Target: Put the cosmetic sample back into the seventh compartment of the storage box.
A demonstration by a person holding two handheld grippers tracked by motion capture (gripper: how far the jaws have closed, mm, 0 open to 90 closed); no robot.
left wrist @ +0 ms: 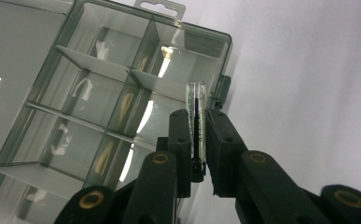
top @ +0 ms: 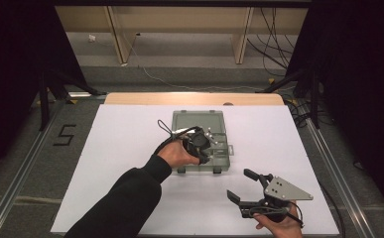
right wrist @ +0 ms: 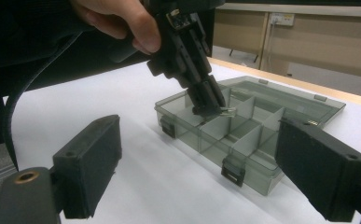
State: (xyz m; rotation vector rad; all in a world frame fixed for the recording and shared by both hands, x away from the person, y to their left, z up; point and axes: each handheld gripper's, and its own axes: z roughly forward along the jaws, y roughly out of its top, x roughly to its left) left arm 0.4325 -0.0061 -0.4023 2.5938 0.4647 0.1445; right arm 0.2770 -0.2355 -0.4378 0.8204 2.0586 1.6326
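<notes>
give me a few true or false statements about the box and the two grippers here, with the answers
1. The smoky grey clear plastic compartment box lies open with its lid folded back flat. True.
2. The left gripper has its jaws closed on a small clear tube with a dark core. True.
3. The right gripper is gripping the box's front latch. False: it is held over the white table cover, apart from the box, with its jaws wide open and nothing between them.
4. The box has no dividers inside. False: pale dividers split it into several compartments.
5. The left gripper is held over the box's compartments. True.
</notes>
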